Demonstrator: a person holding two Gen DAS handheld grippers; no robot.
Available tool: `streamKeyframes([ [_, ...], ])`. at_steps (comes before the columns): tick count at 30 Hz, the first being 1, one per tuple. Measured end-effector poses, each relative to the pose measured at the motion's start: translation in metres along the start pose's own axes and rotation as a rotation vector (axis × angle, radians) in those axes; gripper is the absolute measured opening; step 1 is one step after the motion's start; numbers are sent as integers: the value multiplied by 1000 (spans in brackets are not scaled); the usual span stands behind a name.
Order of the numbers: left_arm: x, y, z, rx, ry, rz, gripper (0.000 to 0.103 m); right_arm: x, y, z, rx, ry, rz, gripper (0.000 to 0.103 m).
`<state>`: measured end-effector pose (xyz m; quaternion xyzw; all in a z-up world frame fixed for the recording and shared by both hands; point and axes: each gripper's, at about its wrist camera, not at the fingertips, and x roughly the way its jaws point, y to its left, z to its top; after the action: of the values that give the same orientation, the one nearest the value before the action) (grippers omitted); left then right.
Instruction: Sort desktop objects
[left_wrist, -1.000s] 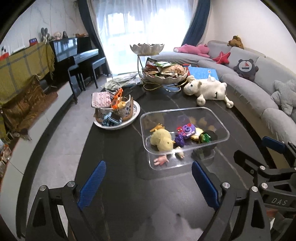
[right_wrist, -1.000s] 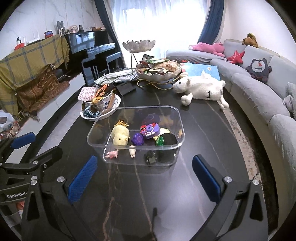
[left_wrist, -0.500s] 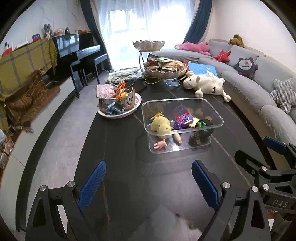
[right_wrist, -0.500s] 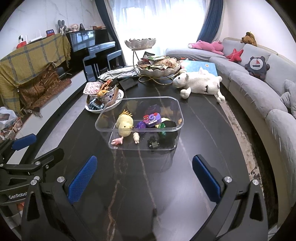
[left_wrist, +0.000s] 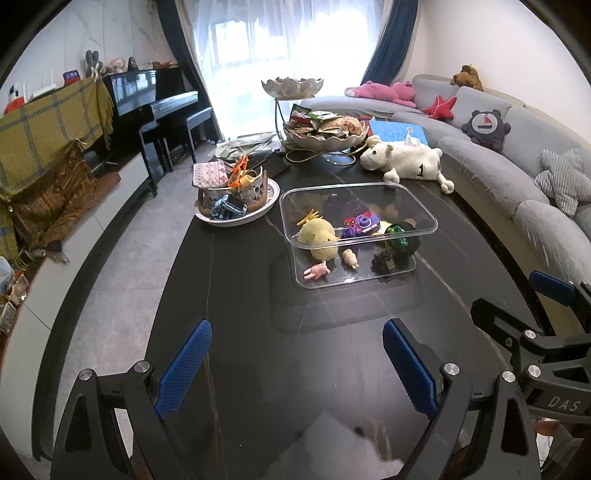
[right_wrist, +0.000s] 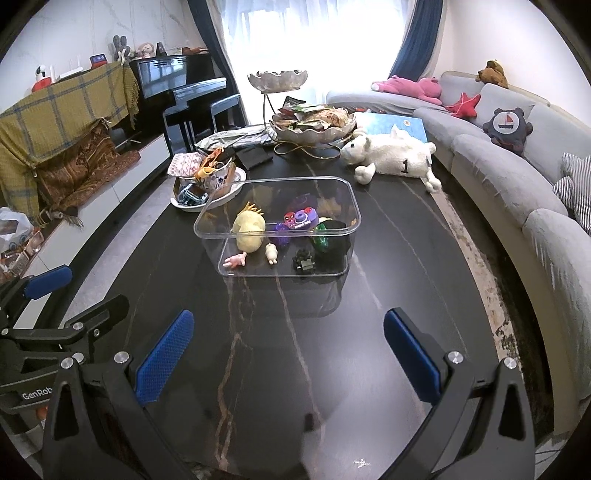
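Note:
A clear plastic box (left_wrist: 428, 221) (right_wrist: 351, 221) stands mid-table on the dark marble table (left_wrist: 240, 295) (right_wrist: 388, 295). Inside lie a yellow plush chick (left_wrist: 317, 236) (right_wrist: 250, 230), a purple toy camera (left_wrist: 364, 223) (right_wrist: 301, 218), a green toy (left_wrist: 398, 236), a small dark toy car (right_wrist: 303, 261) and small pink figures (left_wrist: 316, 271). My left gripper (left_wrist: 295, 365) hangs open well short of the box, nothing between its blue pads. My right gripper (right_wrist: 291, 354) is likewise open and empty, beside the left one.
A white plate (left_wrist: 266, 206) (right_wrist: 236, 184) with a patterned bowl of odds and ends sits left of the box. Behind stand a two-tier snack dish (left_wrist: 325, 129) and a white plush sheep (left_wrist: 402, 160) (right_wrist: 391, 155). A grey sofa (left_wrist: 498, 173) curves along the right.
Both grippers have drawn back from the box toward the near table edge; the box and the plate look smaller and farther. Both stay open and empty.

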<state>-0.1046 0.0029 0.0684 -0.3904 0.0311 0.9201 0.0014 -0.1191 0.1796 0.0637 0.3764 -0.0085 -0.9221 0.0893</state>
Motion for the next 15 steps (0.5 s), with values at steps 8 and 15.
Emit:
streamKeyframes([
  [8,-2,-1,-2,6,-12,15,92,1,0,-2,5,4,2,102],
  [15,-1,1,-3,-2,-5,7,92,0,1,-2,2,6,-3,102],
])
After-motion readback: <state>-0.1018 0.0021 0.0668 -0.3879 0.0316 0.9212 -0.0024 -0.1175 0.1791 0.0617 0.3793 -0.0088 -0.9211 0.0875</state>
